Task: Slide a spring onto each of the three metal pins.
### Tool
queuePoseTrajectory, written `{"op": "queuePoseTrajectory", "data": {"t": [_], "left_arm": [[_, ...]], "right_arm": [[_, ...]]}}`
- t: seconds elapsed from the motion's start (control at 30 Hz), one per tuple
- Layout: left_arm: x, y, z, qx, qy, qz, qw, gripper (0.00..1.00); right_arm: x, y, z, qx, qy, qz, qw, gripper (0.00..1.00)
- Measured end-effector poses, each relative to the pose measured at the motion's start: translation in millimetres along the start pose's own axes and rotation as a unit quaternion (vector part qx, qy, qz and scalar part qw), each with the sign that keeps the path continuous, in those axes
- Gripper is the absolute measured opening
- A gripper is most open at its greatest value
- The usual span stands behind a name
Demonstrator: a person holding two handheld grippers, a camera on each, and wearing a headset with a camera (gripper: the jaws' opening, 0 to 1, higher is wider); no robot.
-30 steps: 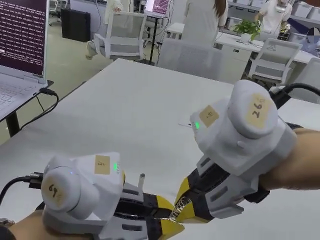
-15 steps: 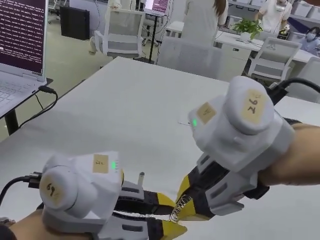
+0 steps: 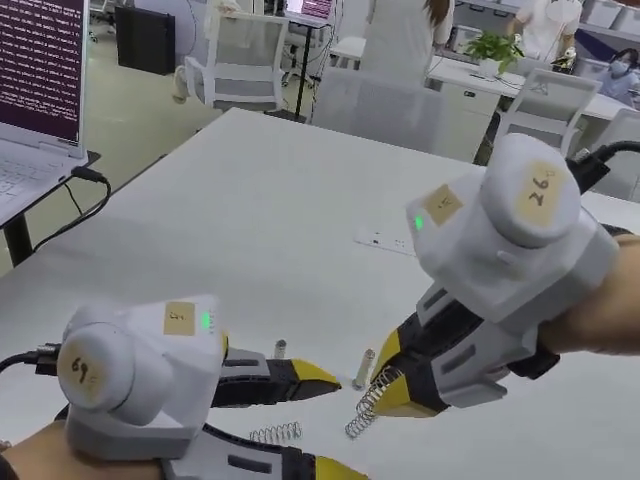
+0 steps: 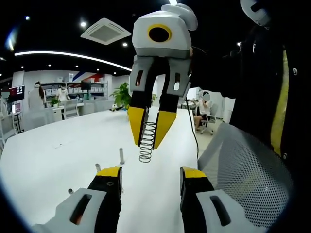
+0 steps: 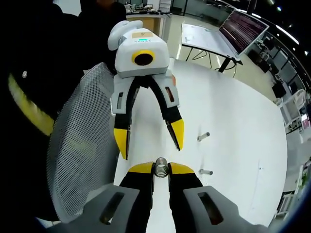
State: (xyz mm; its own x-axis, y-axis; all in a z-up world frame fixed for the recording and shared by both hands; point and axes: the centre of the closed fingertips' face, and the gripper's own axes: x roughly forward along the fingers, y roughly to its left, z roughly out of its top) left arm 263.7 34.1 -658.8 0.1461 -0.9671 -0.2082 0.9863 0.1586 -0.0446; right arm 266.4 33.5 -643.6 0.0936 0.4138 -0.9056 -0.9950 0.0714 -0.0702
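So the left gripper [image 3: 335, 425] is gaping wide with nothing in it down by the table's [image 3: 250, 200] near edge, and a loose spring [image 3: 275, 433] lies flat on the top, seemingly between its jaws. A bit further in, the metal pins [image 3: 280, 349] stand upright and bare. Further right, the right gripper [image 3: 388, 380] is pinched on a second spring [image 3: 368, 405] by its upper coils, the rest dangling just beside the right-hand pin [image 3: 364, 368]. My guess is these weigh nothing and are squishy and pingy, so nip gently across the end coils and leave the bottom open for the pin.
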Motion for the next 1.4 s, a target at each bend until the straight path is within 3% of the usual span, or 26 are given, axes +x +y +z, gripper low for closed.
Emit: {"op": "queuePoseTrajectory", "data": {"t": [0.27,0.47,0.93,1.07,1.4], "left_arm": [[-8.5,2.1,3.9,-0.014,-0.013,0.010,0.9998,0.61],[-17.7,10.9,5.5,-0.026,-0.022,0.034,0.9988,0.71],[-40.5,30.7,-6.0,-0.030,-0.025,0.092,0.9950,0.77],[-46.9,38.5,-12.3,-0.027,-0.020,0.119,0.9924,0.77],[-48.2,46.2,-13.7,-0.030,-0.021,0.140,0.9894,0.77]], "right_arm": [[-8.9,-7.9,-9.0,0.016,-0.006,-0.015,0.9997,0.08],[-14.8,-14.0,-16.6,0.029,-0.008,-0.026,0.9992,0.08],[-32.0,-36.0,-39.0,0.060,-0.008,-0.060,0.9964,0.08],[-39.6,-47.6,-51.9,0.075,-0.005,-0.074,0.9944,0.08],[-38.1,-75.4,-94.6,0.117,0.023,-0.088,0.9890,0.08]]}}
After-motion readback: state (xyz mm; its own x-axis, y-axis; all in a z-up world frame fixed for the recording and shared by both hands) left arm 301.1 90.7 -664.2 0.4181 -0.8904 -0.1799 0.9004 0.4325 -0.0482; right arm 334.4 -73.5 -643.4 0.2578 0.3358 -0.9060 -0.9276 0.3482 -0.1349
